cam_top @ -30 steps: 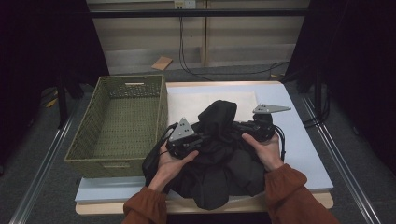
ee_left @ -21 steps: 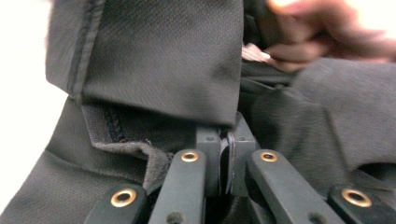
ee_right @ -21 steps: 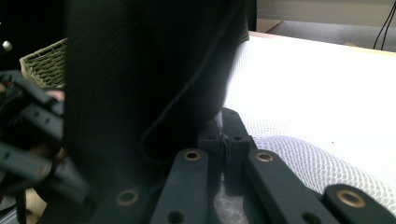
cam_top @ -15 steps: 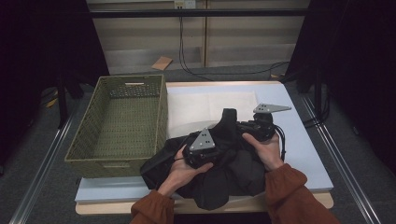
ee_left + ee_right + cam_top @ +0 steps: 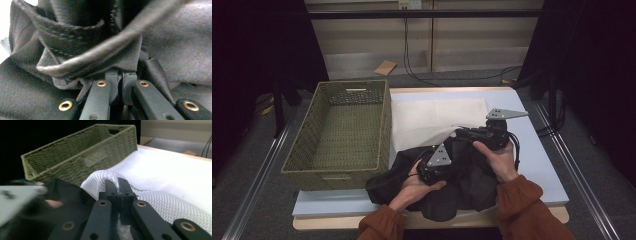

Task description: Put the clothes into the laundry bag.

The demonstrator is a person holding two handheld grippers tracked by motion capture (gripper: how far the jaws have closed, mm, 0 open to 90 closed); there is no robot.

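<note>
Both tongs are clamped. Left tongs [image 5: 119,80] pinch a bunched fold of the black garment [image 5: 462,187]; right tongs [image 5: 119,192] pinch the edge of the white mesh bag [image 5: 160,200], which loops up over their tips.

Change over the last second: left hand [image 5: 414,187] has come across toward the right and down, dragging the black garment with it. The peak of cloth that stood between the hands is now flattened and pushed toward the mesh bag's opening. Right hand [image 5: 497,157] has barely moved and holds the bag edge up.

My read: stuffing the garment into the bag is underway, not done. Most of the garment lies heaped on the counter [image 5: 537,165] at the near edge, just right of the green wicker basket [image 5: 342,135].

Writing: faint dark print on the mesh in the right gripper view, too small to read. No brands visible.
</note>
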